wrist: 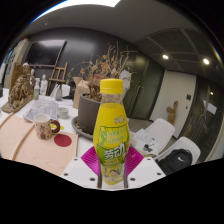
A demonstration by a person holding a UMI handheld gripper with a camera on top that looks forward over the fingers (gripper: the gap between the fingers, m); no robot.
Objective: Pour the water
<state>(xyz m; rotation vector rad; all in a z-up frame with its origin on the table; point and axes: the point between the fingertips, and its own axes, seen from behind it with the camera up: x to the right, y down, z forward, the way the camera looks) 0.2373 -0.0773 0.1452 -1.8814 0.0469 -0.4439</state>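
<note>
A: Where's the bottle?

B: Green-yellow drink bottle [112, 135], yellow cap, upright, right btwn the gripper [112, 168] fingers. Both pink pads [92, 160] press its label, so the tool's clamped on it.

A: Is it on the table?

B: Can't tell; its base is hidden behind the fingers. A light round table [30, 145] lies to the left.

A: What's on the table?

B: Clear glass cup [45, 121] w/ smth dark inside, well left of the bottle. Red coaster [63, 141] just beside the cup, nearer the bottle. Small white cup [64, 113] farther back.

A: Behind the bottle?

B: Brown planter [89, 114] w/ dry twigs, partly hidden by it. White chairs [160, 137] to the right. Wooden carved figure [19, 87] far left, near an easel [59, 76]. Dim room, ceiling spots on.
</note>
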